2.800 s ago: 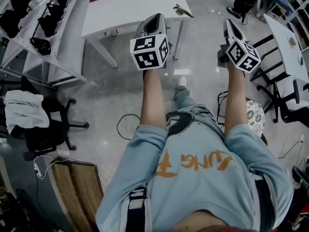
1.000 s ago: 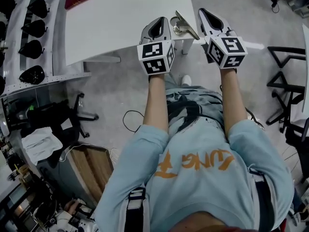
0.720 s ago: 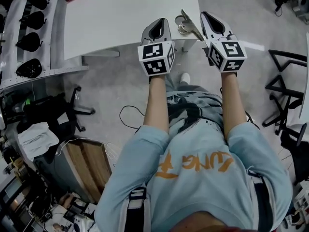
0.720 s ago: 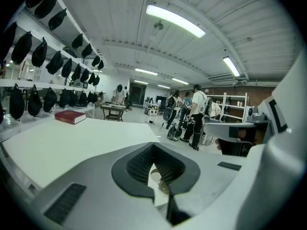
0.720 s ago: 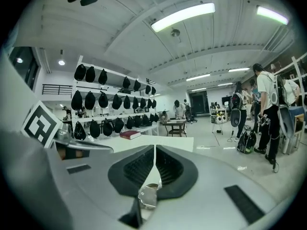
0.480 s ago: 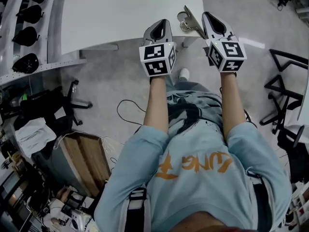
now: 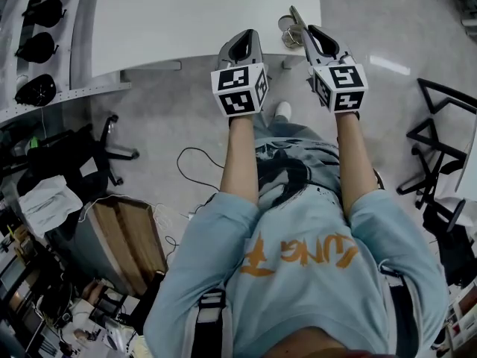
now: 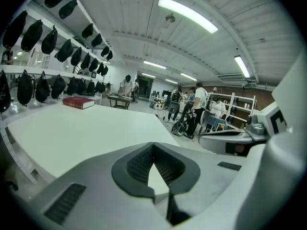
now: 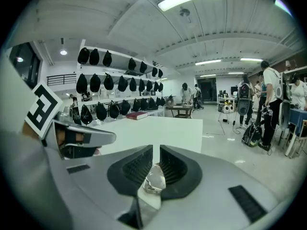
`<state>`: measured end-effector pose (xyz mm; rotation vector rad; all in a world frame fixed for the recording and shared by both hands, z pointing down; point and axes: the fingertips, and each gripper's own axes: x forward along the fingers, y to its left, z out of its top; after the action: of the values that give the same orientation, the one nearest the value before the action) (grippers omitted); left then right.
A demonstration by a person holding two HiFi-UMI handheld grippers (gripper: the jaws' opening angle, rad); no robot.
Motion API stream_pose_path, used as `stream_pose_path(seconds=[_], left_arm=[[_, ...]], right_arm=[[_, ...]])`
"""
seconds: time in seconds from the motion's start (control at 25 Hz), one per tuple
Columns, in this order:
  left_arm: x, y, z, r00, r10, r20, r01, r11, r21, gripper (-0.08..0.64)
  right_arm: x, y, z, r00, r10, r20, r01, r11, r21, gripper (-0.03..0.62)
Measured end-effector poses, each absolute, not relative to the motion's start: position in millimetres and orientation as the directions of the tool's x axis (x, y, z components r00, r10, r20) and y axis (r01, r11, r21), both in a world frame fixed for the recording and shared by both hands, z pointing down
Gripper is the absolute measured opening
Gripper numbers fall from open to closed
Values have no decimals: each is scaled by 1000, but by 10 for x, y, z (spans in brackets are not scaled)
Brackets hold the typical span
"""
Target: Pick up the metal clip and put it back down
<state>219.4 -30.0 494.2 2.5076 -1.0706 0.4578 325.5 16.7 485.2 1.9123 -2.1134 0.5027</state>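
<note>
The shiny metal clip (image 7: 291,25) sits at the white table's (image 7: 186,13) corner, upper centre. The right gripper (image 9: 154,158) is nearly closed, with the clip glinting in the slit between its jaws; it probably needs to open wider first. The left gripper (image 8: 153,150) is closed and empty.

A white table (image 7: 194,17) stands on a grey floor (image 7: 186,121) beside wall shelves (image 7: 80,43), under ceiling strip lights (image 8: 188,14).
</note>
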Motion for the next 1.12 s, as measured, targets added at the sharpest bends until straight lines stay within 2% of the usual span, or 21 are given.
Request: stream_pose_path(seconds=[0.12, 0.2, 0.28, 0.76, 1.12], left_arm=[[2184, -314, 4997, 659, -607, 444, -735, -645, 209, 21], [2183, -334, 5017, 660, -600, 452, -731, -651, 203, 21], [2184, -355, 5020, 661, -594, 458, -727, -658, 196, 21], [2297, -424, 5154, 676, -540, 501, -700, -683, 208, 21], [2229, -468, 5207, 666, -537, 518, -705, -679, 203, 21]], right_arm=[[3135, 112, 4942, -136, -893, 429, -990, 110, -85, 43], [3097, 85, 5006, -145, -886, 441, -989, 118, -87, 94], [3087, 73, 5076, -140, -878, 458, -990, 116, -80, 107], [2984, 41, 5507, -96, -788, 609, -978, 187, 88, 147], [3041, 13, 5646, -31, -767, 641, -972, 172, 159, 147]])
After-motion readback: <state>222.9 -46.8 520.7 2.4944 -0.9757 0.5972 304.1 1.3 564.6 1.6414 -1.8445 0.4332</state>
